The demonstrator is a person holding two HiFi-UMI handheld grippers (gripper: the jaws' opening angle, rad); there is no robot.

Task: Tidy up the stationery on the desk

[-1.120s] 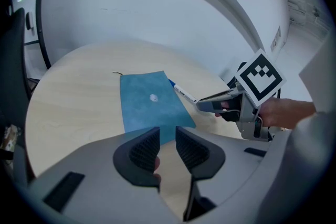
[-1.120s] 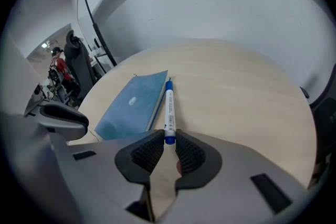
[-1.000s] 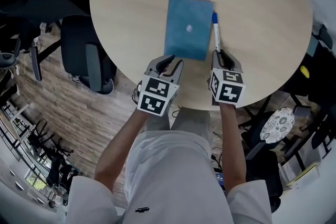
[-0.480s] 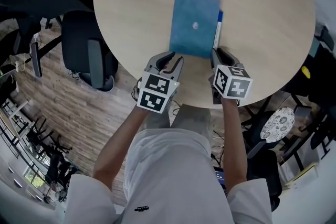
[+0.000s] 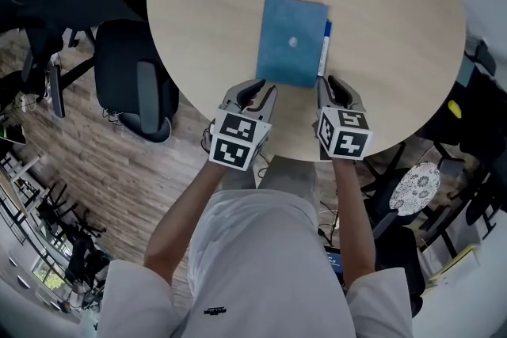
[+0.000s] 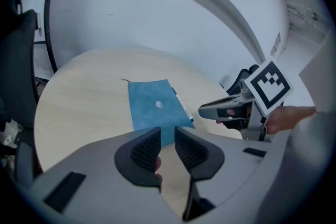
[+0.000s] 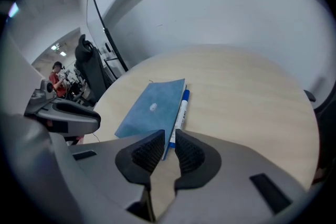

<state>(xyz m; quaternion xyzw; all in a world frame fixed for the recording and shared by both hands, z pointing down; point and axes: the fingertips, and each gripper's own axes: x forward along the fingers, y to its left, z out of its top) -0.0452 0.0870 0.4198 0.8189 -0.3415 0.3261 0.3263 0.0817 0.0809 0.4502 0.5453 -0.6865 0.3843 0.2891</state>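
Notebook [image 5: 293, 42]: blue, laid flat on the round table [image 5: 206, 4], just beyond both sets of fingertips.
Pen [image 5: 324, 50]: laid against the notebook's right edge, shown clearest in the right gripper view.
Left gripper [image 5: 255, 91]: jaws narrowly parted, just drawn slightly closer, nothing pinched.
Right gripper [image 5: 331, 85]: jaws narrowly parted, nothing pinched.
Room: bare tabletop beyond the fingertips, table edge behind them.

Blue notebook [image 5: 292, 41] lies flat on round desk [image 5: 198, 12] (blue-capped pen [image 5: 323, 51] along its right edge).
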